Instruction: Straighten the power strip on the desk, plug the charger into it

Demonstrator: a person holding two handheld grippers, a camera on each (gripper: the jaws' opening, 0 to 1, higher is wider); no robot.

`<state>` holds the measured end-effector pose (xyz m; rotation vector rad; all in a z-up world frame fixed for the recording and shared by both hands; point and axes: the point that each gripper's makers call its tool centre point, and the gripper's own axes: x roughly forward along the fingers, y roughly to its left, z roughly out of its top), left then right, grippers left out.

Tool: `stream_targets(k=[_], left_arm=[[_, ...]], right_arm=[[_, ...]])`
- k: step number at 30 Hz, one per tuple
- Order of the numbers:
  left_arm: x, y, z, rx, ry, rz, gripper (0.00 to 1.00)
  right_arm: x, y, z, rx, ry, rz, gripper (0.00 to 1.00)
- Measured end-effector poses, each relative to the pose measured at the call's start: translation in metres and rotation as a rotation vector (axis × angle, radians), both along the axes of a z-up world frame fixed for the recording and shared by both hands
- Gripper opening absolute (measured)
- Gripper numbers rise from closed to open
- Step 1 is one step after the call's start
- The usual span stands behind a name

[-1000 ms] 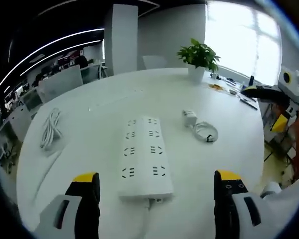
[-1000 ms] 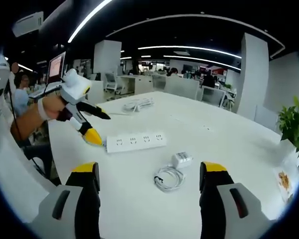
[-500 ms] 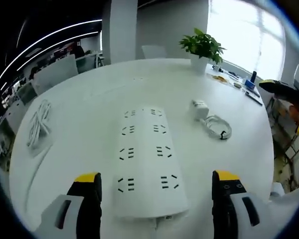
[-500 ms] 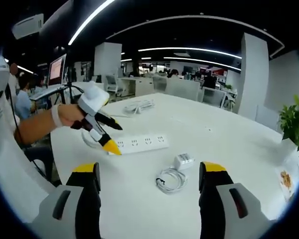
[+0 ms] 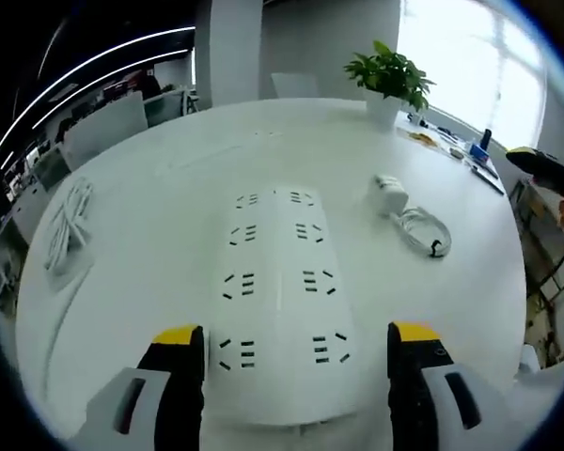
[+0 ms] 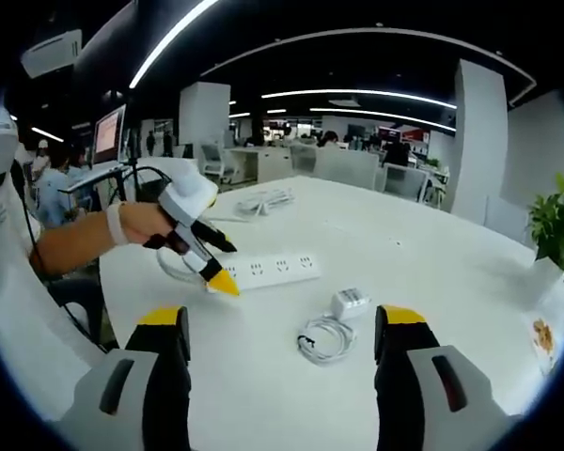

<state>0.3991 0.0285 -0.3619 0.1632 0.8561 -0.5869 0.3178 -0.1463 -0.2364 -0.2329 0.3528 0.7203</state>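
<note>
Looking down the left tongs (image 5: 287,352), the white power strip (image 5: 280,291) runs lengthwise from 6 o'clock toward 12, its near end sitting right between the two yellow-tipped jaws, which are spread wide on either side of it; I can't tell if they actually touch its sides yet. It has two rows of sockets on the top face, and no brand or lettering I can make out, just the slot marks. It lies flat on the round white table (image 5: 160,178). At about 2 o'clock from the strip is the white charger (image 5: 391,192), with its coiled white cable (image 5: 423,230) just beside it, both well apart from the strip. Over at 9 o'clock there's another bundle of white cord (image 5: 66,225) lying near the table edge. A potted green plant (image 5: 390,80) stands at the far side, around 1 o'clock. From the right tongs (image 6: 284,357), jaws apart with nothing between them, hanging above the table, you see the same strip (image 6: 268,270) from the side at around 11 o'clock, with the other gripper's yellow tip down at its near-left end and a hand (image 6: 150,224) holding that tool. The charger (image 6: 350,302) and cable coil (image 6: 324,336) sit closer, dead ahead at 12 o'clock between the jaws' line of sight. No readable writing on the charger either, too small to tell.
</note>
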Motion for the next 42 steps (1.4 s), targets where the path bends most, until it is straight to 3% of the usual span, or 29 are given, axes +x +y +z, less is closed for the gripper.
stream_targets(k=[21,31,42], left_arm=[[0.009,0.009,-0.01,0.049,0.014,-0.018,0.73],[0.01,0.009,-0.011,0.063,0.016,-0.034,0.73],[0.012,0.01,-0.012,0.06,0.012,-0.039,0.73]], right_arm=[[-0.002,0.0,-0.012,0.01,0.029,0.018,0.78],[0.003,0.016,-0.03,-0.124,0.031,0.203,0.77],[0.032,0.034,-0.032,-0.36,-0.095,0.479,0.82]])
